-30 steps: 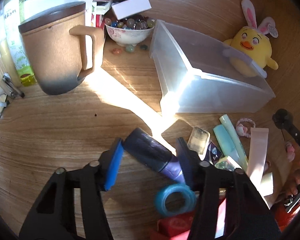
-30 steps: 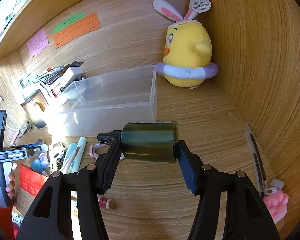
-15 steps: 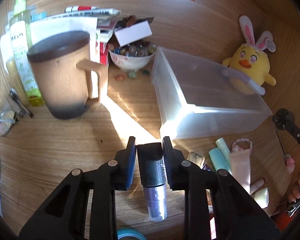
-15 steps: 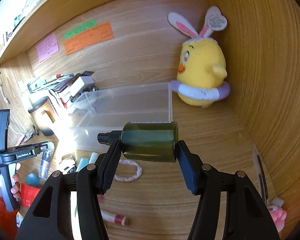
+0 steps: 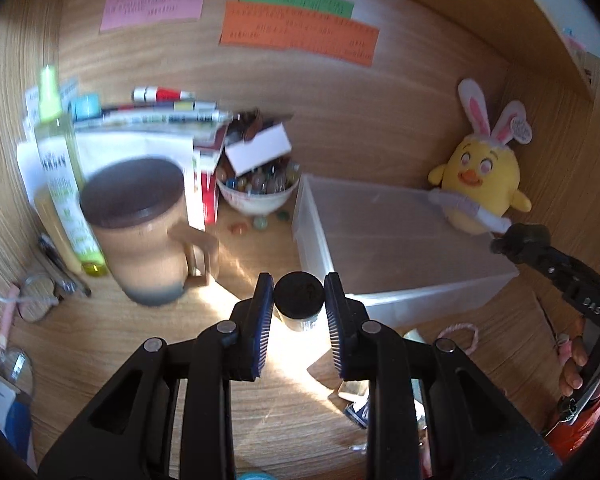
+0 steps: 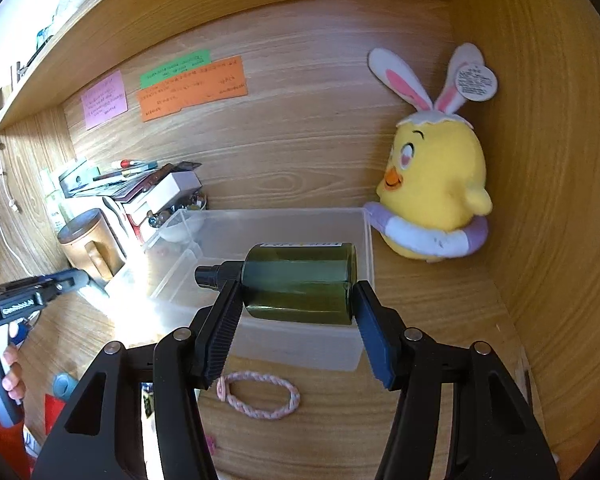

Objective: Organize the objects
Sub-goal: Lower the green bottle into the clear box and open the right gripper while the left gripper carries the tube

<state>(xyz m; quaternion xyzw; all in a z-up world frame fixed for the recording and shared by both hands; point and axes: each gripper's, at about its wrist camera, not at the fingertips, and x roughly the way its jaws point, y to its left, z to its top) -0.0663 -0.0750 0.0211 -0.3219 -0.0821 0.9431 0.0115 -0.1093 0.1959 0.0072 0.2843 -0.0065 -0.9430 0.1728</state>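
My left gripper (image 5: 299, 300) is shut on a dark tube (image 5: 299, 295), seen end-on with its round black end toward the camera, held above the desk in front of the clear plastic bin (image 5: 384, 240). In the right wrist view my right gripper (image 6: 296, 304) is shut on a dark green bottle (image 6: 300, 284) lying sideways, black nozzle to the left, raised over the near wall of the clear bin (image 6: 260, 232). The left gripper (image 6: 40, 292) shows at the left edge there.
A brown lidded mug (image 5: 140, 228), a green spray bottle (image 5: 60, 168), a bowl of marbles (image 5: 256, 192) and stacked papers stand left of the bin. A yellow plush chick (image 6: 432, 196) sits at the right wall. A pink hair tie (image 6: 260, 396) and small tubes lie on the desk.
The left gripper closed on the dark tube and lifted it off the desk, tilting up. The right gripper rose with the green bottle and moved over the bin's near wall.
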